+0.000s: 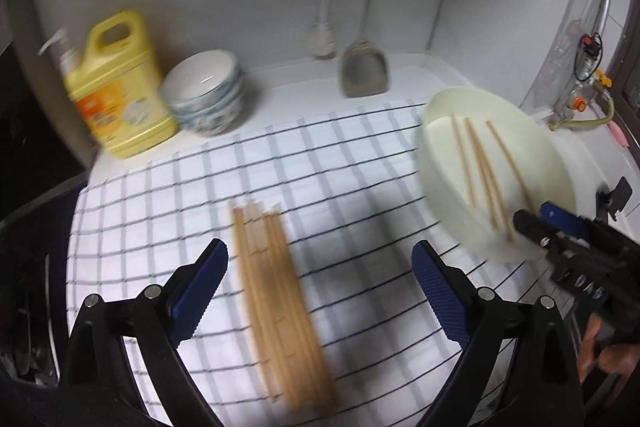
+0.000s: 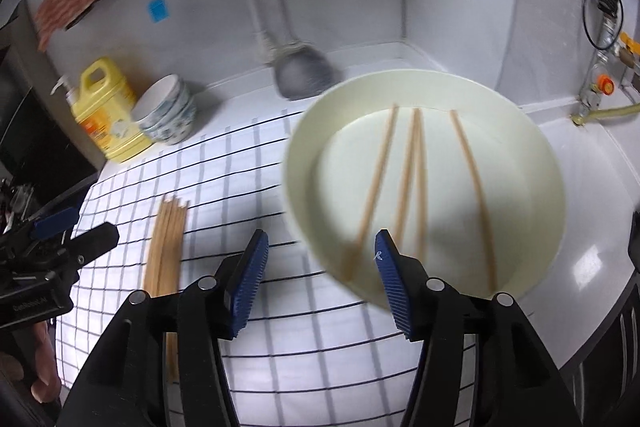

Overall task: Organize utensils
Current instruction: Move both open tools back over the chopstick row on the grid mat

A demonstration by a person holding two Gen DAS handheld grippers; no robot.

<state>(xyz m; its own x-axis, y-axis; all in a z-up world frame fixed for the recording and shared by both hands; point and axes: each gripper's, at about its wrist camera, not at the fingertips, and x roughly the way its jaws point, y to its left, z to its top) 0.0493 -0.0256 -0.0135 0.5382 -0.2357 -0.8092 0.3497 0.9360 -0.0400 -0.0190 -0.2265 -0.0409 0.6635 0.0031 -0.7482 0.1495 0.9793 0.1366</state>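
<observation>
at the bottom of the left wrist view, the left gripper (image 1: 320,255) fills the foreground: black jointed arms tipped with ribbed blue pads, jaws spread wide and holding nothing. between them, on the cloth, lies a bundle of chopsticks (image 1: 280,303), thin pale wooden sticks pressed side by side, too blurred to count. at the bottom of the right wrist view, the right gripper (image 2: 320,251) has the same black arms and ribbed blue pads, jaws parted about halfway and empty; its tips sit over the near rim of a round cream plate (image 2: 532,147), smooth and shallow. four loose chopsticks (image 2: 416,175) lie on the plate, fanned apart, running from its far side toward the camera. the plate sits at the right edge of a white cloth with a dark grid pattern (image 1: 340,155), spread on a glossy white countertop (image 1: 304,83). at the upper left stand one yellow plastic detergent jug (image 1: 120,91) with a handle and a stack of patterned ceramic bowls (image 1: 208,95) touching it; the number of bowls is unclear. one metal spatula (image 1: 364,67) hangs against the white wall at upper centre.
</observation>
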